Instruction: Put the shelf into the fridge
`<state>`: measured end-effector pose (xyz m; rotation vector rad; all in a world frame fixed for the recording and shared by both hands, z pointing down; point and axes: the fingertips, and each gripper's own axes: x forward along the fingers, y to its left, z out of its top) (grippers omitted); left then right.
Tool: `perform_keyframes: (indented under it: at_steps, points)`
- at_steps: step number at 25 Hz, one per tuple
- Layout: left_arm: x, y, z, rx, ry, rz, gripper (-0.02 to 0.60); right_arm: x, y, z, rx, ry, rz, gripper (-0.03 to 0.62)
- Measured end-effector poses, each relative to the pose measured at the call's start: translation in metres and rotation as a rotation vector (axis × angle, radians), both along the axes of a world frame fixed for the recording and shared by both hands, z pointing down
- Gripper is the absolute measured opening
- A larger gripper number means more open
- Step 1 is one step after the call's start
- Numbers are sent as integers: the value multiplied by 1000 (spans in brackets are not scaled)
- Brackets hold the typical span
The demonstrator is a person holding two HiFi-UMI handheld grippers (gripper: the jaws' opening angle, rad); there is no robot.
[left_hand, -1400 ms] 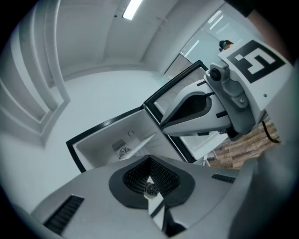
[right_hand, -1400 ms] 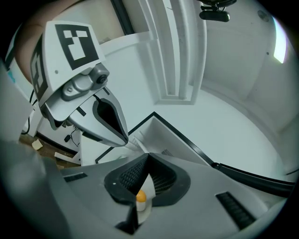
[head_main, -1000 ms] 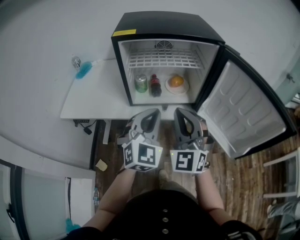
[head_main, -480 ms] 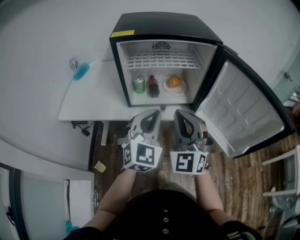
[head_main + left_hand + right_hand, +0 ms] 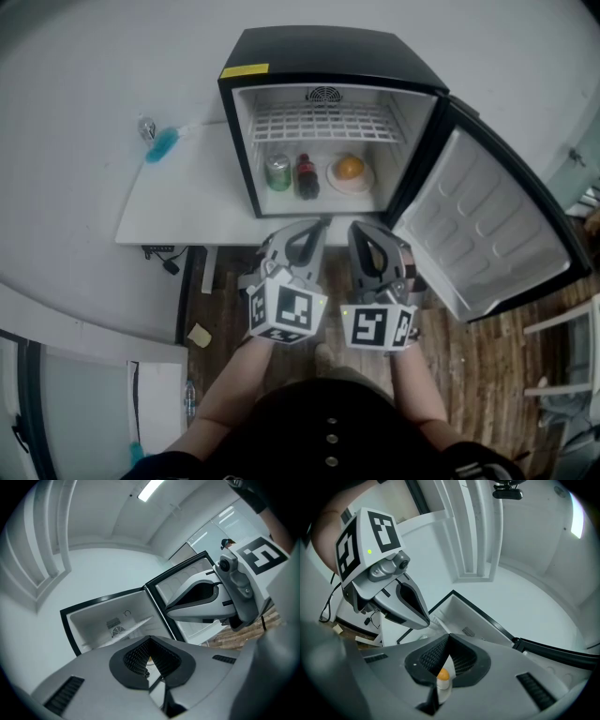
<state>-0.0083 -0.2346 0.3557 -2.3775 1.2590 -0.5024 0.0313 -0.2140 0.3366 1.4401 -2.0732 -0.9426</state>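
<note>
Found wire shelf [image 5: 323,122] already seated across upper part of black mini fridge [image 5: 333,52], door [image 5: 487,225] swung wide to the right, on white worktop [image 5: 187,202]. Noted below it, in a row on fridge floor, green can [image 5: 278,172], cola bottle [image 5: 306,175] and plate [image 5: 367,182] with orange [image 5: 351,166]. Held left tongs [image 5: 309,228] and right tongs [image 5: 361,228] side by side just in front of the opening, both closed together with nothing between, apart from shelf.
</note>
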Motion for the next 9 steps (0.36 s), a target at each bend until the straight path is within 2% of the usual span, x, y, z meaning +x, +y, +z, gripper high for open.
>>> perform_keyframes:
  at_steps: [9]
  points:
    - [6,-12,-4,-3,20,9,6,3,-12,4,-19,-27,-7,8]
